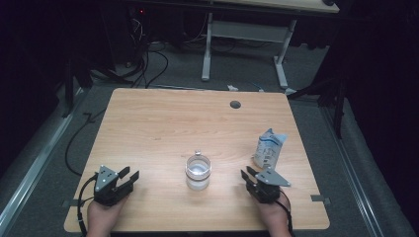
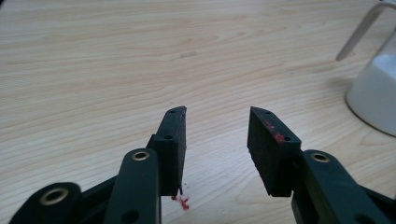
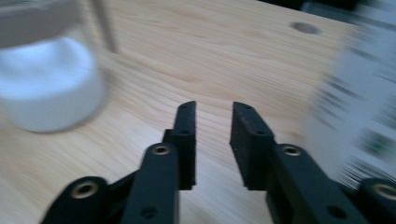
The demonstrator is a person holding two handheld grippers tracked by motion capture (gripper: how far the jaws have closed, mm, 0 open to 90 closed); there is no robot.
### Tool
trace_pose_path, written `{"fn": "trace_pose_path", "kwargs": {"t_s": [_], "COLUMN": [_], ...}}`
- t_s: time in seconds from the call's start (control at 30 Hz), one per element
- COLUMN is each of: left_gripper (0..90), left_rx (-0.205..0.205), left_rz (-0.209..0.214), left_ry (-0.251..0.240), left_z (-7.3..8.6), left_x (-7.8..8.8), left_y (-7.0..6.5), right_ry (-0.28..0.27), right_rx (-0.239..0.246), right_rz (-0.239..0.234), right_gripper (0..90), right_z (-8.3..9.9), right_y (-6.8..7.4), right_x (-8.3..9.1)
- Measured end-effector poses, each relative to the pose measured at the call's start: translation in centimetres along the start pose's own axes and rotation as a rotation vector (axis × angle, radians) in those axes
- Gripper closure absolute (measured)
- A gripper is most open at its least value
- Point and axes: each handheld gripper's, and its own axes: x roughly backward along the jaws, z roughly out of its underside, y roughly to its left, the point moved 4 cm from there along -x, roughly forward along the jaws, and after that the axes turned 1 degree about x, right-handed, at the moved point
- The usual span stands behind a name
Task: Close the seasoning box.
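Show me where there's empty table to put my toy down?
The far half of the table, beyond the glass jar, is bare up to the round hole. It is crowded near the front: left gripper, jar, right gripper and white pouch.

I can't read any text from here. The white and blue pouch carries dark printing on its face, but in the high view it is too small to make out, and in the right gripper view it is smeared into streaks by blur.
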Motion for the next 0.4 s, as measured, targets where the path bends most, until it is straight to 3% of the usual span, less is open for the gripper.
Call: {"fn": "trace_pose_path", "kwargs": {"t_s": [0.03, 0.07, 0.2, 0.4], "left_gripper": [56.4, 56.2, 55.7, 55.5], "left_rx": [0.0, 0.007, 0.0, -0.01], "left_rz": [0.0, -0.012, -0.024, -0.025], "left_ry": [0.0, -0.002, -0.007, -0.005], "left_z": [0.0, 0.0, -0.1, -0.1], "left_x": [0.0, 0.3, 0.6, 0.4], "left_y": [0.0, 0.3, 0.1, -0.1], "right_ry": [0.0, -0.002, 0.0, 0.003], "right_rx": [0.0, -0.031, -0.071, -0.046], "right_rz": [0.0, 0.033, 0.028, 0.015], "right_gripper": [67.5, 66.3, 63.5, 63.5], "right_z": [0.0, 1.2, 1.7, 1.7], "right_y": [0.0, -1.3, -2.3, -1.6], "right_x": [0.0, 0.9, 1.6, 1.5]}}
